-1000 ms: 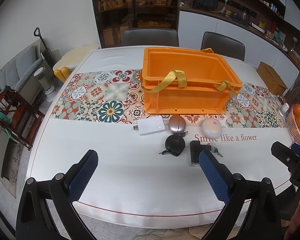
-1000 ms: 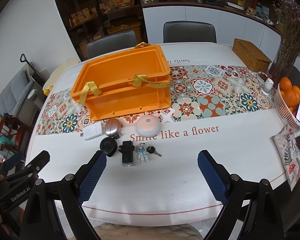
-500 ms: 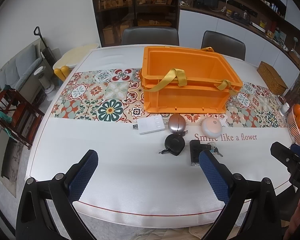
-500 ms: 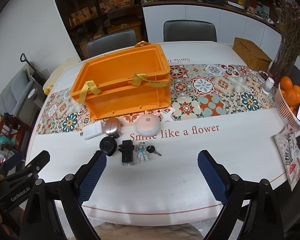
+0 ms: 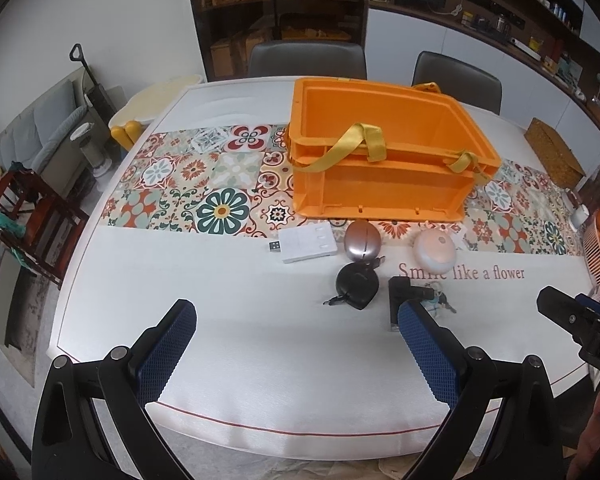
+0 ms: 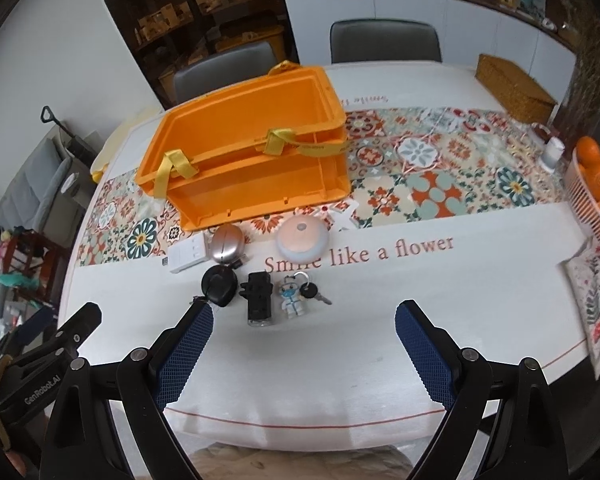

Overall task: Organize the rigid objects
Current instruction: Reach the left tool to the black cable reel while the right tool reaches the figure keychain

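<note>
An empty orange crate (image 5: 384,156) (image 6: 252,152) with yellow straps stands on the patterned runner. In front of it lie a white remote-like box (image 5: 308,242) (image 6: 188,256), a silver oval case (image 5: 362,240) (image 6: 227,244), a pink round lamp (image 5: 435,252) (image 6: 303,240), a black round tape-like item (image 5: 356,284) (image 6: 219,284), a black clip holder (image 5: 400,296) (image 6: 258,296) and a figure keychain with keys (image 6: 298,296). My left gripper (image 5: 296,320) hovers open over the table's near edge. My right gripper (image 6: 304,324) is open too, just short of the small items.
A white table (image 5: 260,360) carries a wicker box (image 6: 514,88), a basket of oranges (image 6: 592,176), a small white cup (image 6: 554,154) and a patterned cloth (image 6: 592,300) at the right. Grey chairs (image 5: 308,58) stand behind the table.
</note>
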`<state>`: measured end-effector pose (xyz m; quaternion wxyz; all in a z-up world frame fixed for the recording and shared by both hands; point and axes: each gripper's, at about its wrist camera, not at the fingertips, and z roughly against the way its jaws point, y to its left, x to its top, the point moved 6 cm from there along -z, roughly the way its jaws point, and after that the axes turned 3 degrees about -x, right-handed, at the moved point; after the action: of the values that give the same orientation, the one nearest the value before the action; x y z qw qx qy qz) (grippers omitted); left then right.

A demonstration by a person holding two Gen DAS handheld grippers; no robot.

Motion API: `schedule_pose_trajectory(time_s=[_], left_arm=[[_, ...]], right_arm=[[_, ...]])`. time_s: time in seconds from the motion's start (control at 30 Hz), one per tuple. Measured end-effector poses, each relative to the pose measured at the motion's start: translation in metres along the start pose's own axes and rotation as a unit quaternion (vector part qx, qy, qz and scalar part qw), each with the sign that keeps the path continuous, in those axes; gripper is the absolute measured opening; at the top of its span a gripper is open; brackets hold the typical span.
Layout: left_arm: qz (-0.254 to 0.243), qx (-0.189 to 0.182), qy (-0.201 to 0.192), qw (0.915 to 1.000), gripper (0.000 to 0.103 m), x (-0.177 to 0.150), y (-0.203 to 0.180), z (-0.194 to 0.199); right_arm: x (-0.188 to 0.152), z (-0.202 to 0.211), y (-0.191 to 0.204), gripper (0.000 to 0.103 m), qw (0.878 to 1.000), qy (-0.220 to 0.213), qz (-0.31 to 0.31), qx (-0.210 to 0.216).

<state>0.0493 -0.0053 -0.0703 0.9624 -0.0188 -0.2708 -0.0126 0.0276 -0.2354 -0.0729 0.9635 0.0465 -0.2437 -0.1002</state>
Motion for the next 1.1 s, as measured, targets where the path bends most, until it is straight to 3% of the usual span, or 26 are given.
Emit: schedule_pose_trajectory(time_s=[0.3,0.57,1.1], left_arm=[[0.008,-0.013,0.033,0.9993,0.103,-0.006,-0.003,-0.032],[0.002,-0.008,0.051,0.9987,0.103,-0.013,-0.012,-0.061],[0.013,-0.008,0.08,0.9967,0.103,-0.028,-0.025,-0.115]], right_arm=[[-0.005,-0.045,0.006,0.092,0.998,0.062,0.014,0.028],[-0.014,-0.089,0.006,0.077,0.993,0.113,0.037,0.024],[-0.017,-0.156,0.017,0.05,0.989,0.117,0.091,0.026]])
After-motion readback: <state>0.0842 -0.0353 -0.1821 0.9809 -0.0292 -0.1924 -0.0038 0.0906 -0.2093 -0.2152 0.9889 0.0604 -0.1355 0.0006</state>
